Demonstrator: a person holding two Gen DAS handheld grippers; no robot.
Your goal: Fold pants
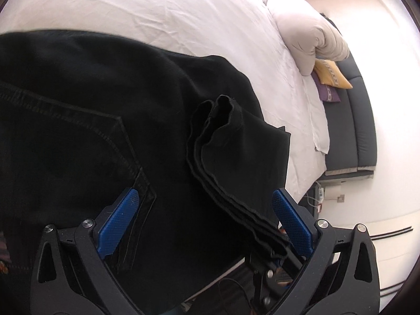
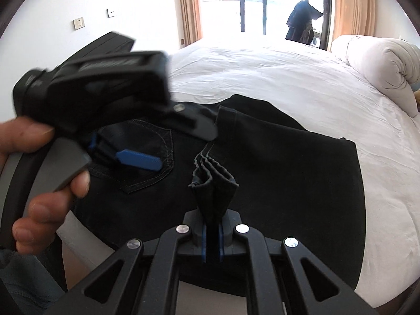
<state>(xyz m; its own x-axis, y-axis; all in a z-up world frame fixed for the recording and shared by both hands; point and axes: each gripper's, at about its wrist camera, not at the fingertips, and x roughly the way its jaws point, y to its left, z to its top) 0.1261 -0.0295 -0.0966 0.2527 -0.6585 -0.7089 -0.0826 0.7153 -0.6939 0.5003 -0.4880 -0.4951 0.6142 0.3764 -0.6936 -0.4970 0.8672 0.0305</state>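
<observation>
Black pants (image 1: 92, 110) lie folded on a white bed, also in the right wrist view (image 2: 288, 162). My left gripper (image 1: 204, 210) is open just above the back pocket, its blue pads (image 1: 118, 223) spread wide with nothing between them. It shows in the right wrist view (image 2: 123, 152), held in a hand. My right gripper (image 2: 212, 231) is shut on the stacked leg hems (image 2: 214, 186), which stand up from the jaws. The same hem bundle crosses the left wrist view (image 1: 236, 162).
The white bed sheet (image 2: 262, 78) spreads around the pants. A rolled duvet (image 2: 380, 60) lies at the right. A dark bench with yellow and purple cushions (image 1: 333, 76) stands beside the bed. A glass door (image 2: 252, 2) with curtains is beyond.
</observation>
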